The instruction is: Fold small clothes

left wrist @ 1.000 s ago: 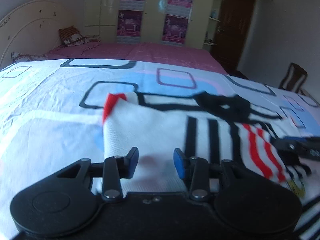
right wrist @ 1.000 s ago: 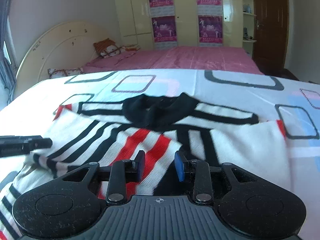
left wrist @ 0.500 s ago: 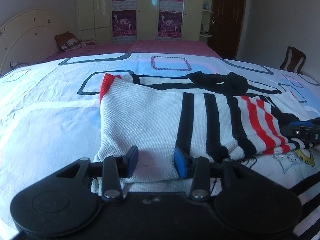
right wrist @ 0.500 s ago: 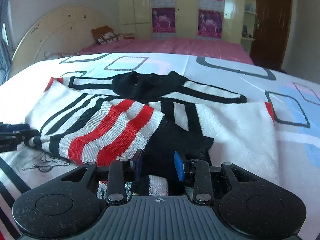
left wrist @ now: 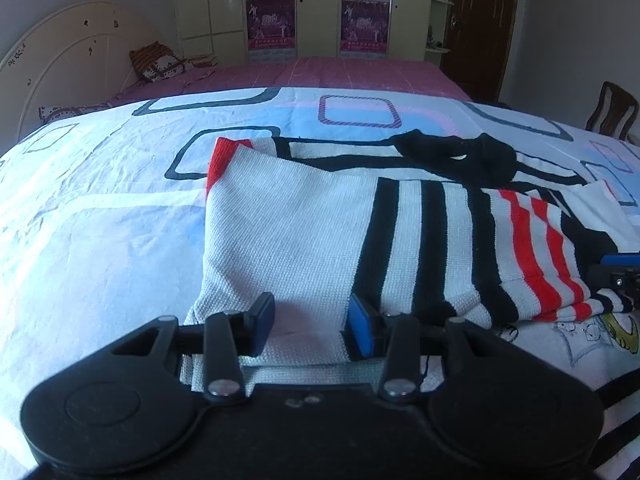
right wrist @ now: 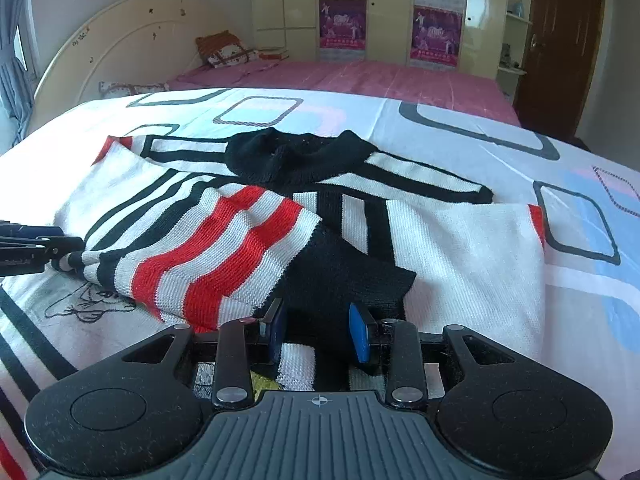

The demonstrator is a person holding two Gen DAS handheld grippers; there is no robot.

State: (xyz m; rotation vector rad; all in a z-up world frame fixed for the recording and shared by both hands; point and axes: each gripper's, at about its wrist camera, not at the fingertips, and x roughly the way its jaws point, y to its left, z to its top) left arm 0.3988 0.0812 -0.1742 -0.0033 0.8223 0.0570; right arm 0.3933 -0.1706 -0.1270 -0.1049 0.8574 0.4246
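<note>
A white knit sweater (left wrist: 288,232) (right wrist: 460,248) with black and red stripes lies flat on the bed, its black collar (left wrist: 460,156) (right wrist: 296,156) on the far side. The red-striped sleeve (left wrist: 540,256) (right wrist: 216,256) is folded across its front. My left gripper (left wrist: 312,324) is shut on a bunch of white fabric at the sweater's near left edge. My right gripper (right wrist: 318,332) is shut on black and white fabric at the near edge, beside the sleeve. Each view shows the other gripper's fingers (left wrist: 618,276) (right wrist: 44,244) at its margin, close to the sleeve's cuff.
The bedsheet (left wrist: 100,240) is white with square outlines. A white cloth with a cartoon print (left wrist: 600,332) (right wrist: 88,300) and black stripes lies under the sweater's near edge. Behind are a pink bed (left wrist: 340,72), a headboard (left wrist: 72,52), a wardrobe and a chair (left wrist: 612,108).
Both views have tipped down and steadied. The red-striped sleeve, earlier in front of my right gripper's jaws, now lies flat to their left. The gaps between the pads look unchanged.
</note>
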